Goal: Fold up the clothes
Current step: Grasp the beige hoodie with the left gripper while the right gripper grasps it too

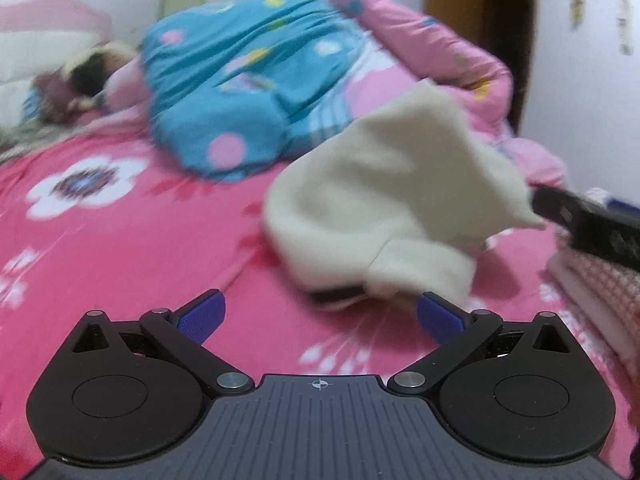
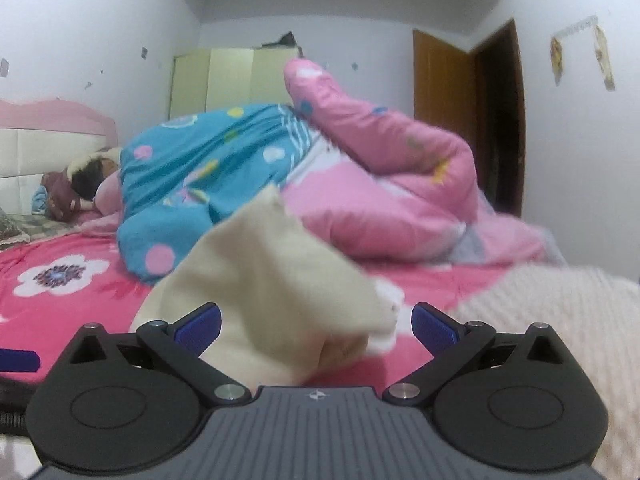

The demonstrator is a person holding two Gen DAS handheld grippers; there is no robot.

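The cream garment (image 1: 384,200), soft, light and floppy, lies bunched on the bed (image 1: 140,240) just ahead of both wide-open, empty grippers, left (image 1: 320,316) and right (image 2: 316,324), best pinched at an edge or corner.

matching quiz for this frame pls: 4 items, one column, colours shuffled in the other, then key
Items
1. garment
2. duvet
3. sheet
4. finger pads

Colours
A. dark blue
B. hot pink with white flowers
C. cream
D. light blue with pink dots

Pairs: 1-C, 2-D, 3-B, 4-A

The garment is blurred in both views. It lies bunched on the sheet, and the jaws of both grippers stand open.
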